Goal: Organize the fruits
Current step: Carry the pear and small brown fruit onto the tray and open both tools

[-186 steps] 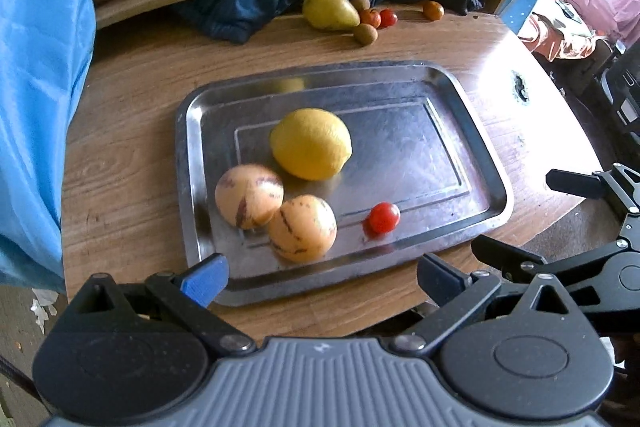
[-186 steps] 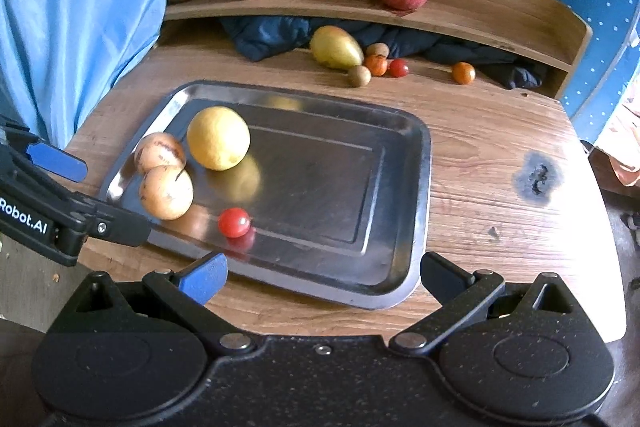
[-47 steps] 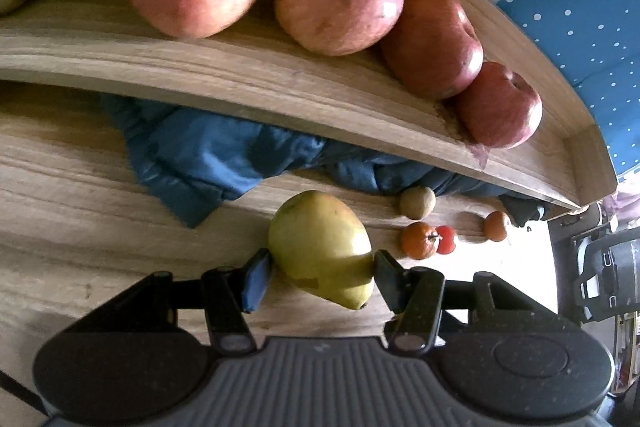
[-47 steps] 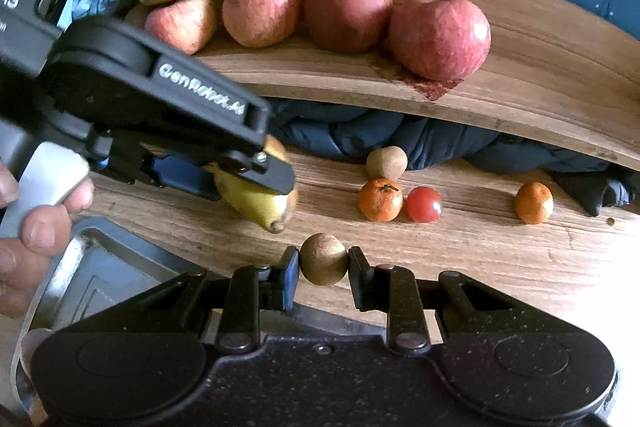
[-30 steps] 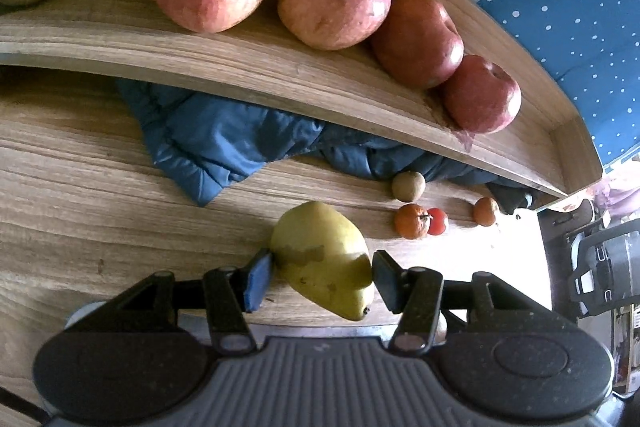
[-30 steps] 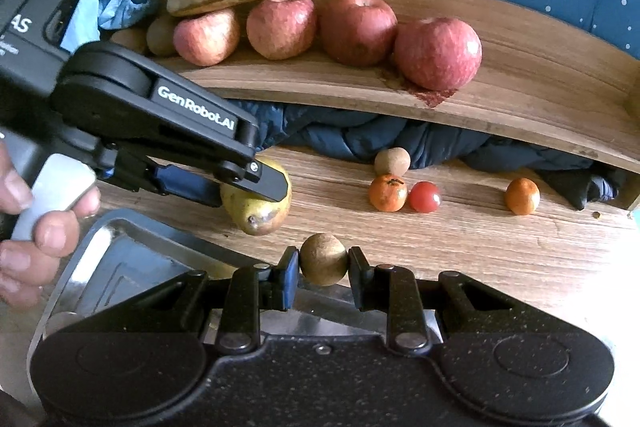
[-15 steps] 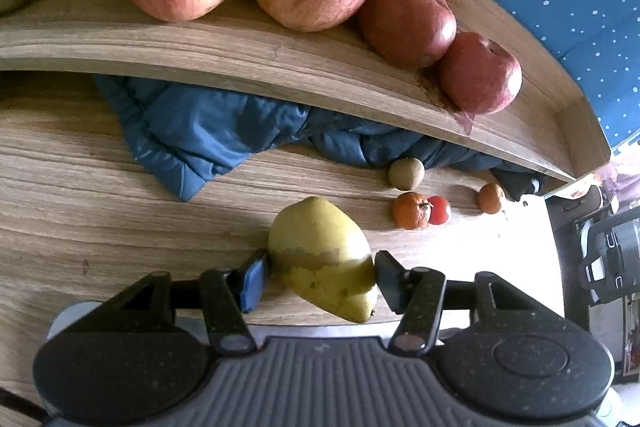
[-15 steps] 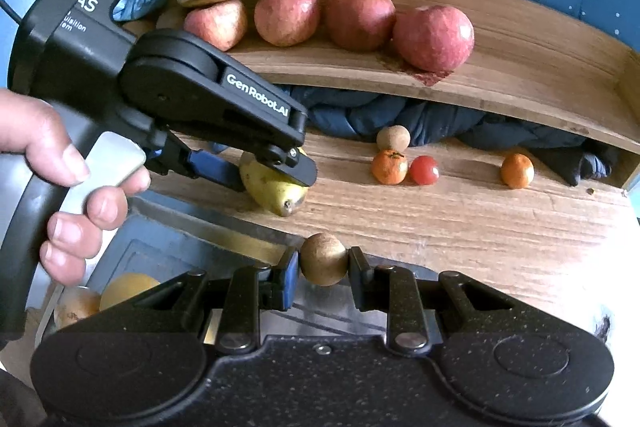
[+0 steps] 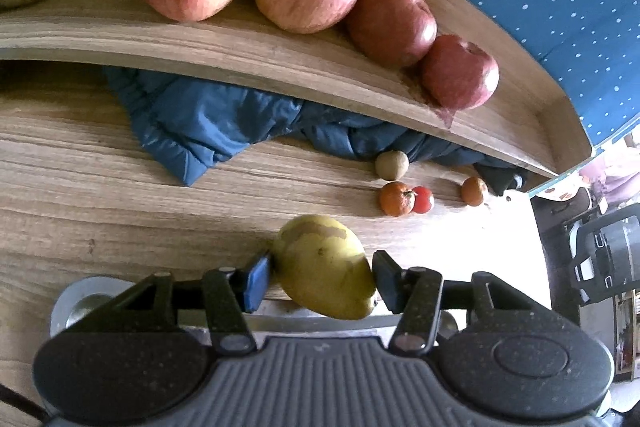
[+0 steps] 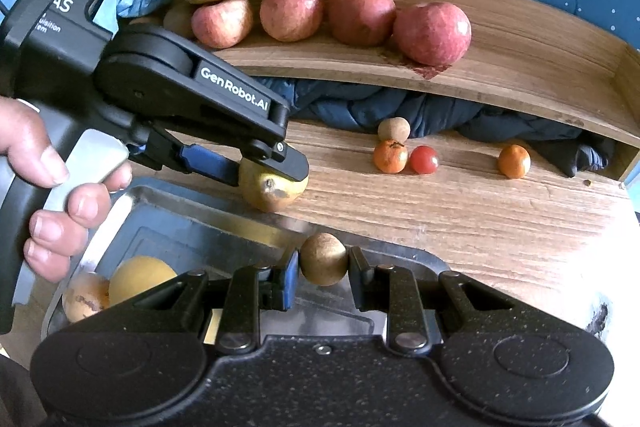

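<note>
The right gripper (image 10: 323,269) pinches a small brown fruit (image 10: 323,259) above the steel tray's (image 10: 168,223) far edge. Beyond, the left gripper (image 9: 322,277), jaws closing, clasps a yellow-green pear (image 9: 326,267) over the wooden tabletop (image 10: 460,211); apples (image 10: 362,13) line the shelf.

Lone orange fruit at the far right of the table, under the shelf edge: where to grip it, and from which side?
Grip the lone orange fruit across its round middle, one finger on each side. Come from above and the front: the shelf overhangs behind it and the dark blue cloth lies close by at the back, while the wood in front is bare. Both grippers are full, so this is likely a later pick.
</note>
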`<state>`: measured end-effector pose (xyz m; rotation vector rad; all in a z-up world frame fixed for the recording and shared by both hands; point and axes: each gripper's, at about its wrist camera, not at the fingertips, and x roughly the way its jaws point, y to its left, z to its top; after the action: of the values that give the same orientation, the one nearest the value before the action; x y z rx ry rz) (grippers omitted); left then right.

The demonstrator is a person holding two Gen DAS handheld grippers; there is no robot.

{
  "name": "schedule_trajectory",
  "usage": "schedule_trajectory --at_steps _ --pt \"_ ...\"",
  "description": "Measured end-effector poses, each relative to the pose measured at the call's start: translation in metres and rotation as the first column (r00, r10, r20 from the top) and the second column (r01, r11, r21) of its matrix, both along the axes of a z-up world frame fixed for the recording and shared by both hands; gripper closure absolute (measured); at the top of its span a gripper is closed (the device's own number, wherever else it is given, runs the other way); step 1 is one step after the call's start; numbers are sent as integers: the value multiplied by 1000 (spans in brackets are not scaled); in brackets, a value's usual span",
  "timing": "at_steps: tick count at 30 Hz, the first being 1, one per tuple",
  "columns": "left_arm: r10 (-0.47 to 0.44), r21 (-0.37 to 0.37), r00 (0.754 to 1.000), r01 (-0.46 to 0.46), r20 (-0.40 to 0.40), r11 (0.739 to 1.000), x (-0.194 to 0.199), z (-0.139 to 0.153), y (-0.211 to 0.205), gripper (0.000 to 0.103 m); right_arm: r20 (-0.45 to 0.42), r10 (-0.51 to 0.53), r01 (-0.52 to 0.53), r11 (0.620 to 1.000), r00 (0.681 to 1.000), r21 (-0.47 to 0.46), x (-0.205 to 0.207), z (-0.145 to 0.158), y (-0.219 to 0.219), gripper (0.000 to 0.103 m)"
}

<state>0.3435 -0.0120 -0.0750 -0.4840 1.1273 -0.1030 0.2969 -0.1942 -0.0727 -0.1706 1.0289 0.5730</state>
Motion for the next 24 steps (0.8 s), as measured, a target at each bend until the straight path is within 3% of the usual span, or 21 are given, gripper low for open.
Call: schedule_trajectory --at_steps 24 --pt "-69 24 997 68 17 997 -31 13 -8 48 -25 -1 1 1000 1000 -5 -16 0 -2 75"
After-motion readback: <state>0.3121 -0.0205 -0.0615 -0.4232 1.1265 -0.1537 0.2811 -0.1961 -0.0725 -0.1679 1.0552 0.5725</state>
